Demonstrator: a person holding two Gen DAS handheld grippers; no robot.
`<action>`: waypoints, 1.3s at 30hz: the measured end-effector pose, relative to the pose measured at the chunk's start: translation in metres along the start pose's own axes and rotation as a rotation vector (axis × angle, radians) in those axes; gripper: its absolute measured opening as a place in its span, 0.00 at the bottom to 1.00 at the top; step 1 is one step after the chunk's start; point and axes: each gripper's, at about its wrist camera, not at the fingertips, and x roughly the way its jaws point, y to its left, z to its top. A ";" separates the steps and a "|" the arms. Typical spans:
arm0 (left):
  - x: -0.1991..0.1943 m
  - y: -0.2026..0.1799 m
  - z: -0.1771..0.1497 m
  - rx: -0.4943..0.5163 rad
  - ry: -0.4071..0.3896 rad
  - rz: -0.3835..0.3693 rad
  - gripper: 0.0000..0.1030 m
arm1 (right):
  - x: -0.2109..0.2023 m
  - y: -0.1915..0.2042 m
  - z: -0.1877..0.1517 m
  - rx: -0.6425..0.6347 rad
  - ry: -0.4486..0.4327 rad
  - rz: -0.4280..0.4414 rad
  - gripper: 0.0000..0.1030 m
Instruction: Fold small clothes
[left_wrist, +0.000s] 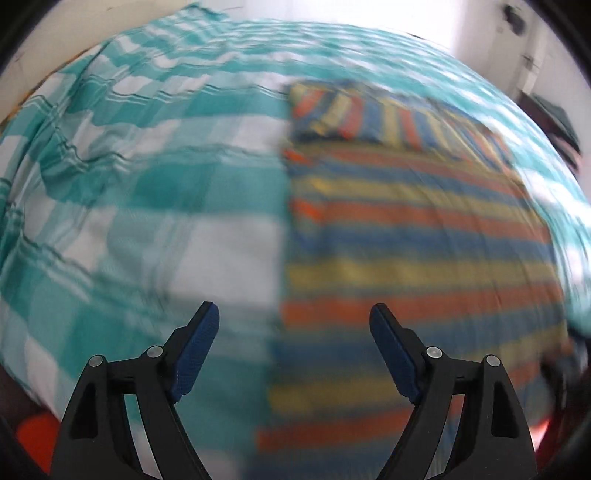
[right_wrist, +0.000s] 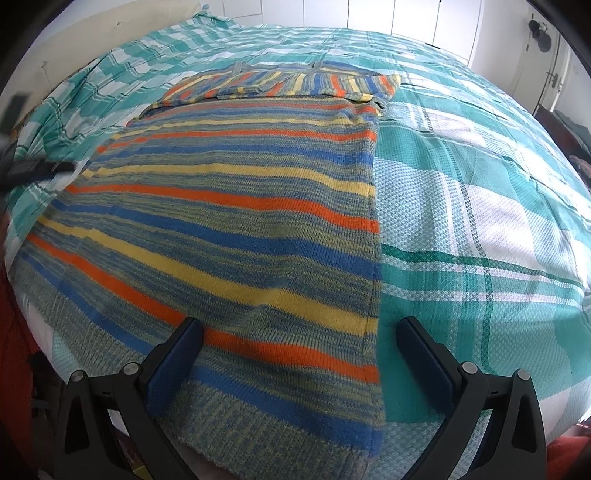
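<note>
Both grippers I hold spread: the left gripper and right gripper hover over the near sweater on the sheet.

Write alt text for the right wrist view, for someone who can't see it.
A striped knitted sweater lies flat on a teal-and-white checked bedspread, sleeves folded across its top. The open right gripper hovers over the sweater's near right edge, holding nothing.
</note>
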 end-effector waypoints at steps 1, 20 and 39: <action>0.001 -0.008 -0.015 0.029 0.021 -0.002 0.85 | -0.001 0.000 -0.001 -0.002 0.006 -0.001 1.00; 0.007 -0.013 -0.056 0.047 0.048 0.033 0.97 | -0.006 0.004 -0.017 -0.031 -0.029 -0.040 1.00; -0.011 -0.009 -0.068 0.074 0.024 0.053 0.97 | -0.012 0.004 -0.025 -0.030 -0.049 -0.045 1.00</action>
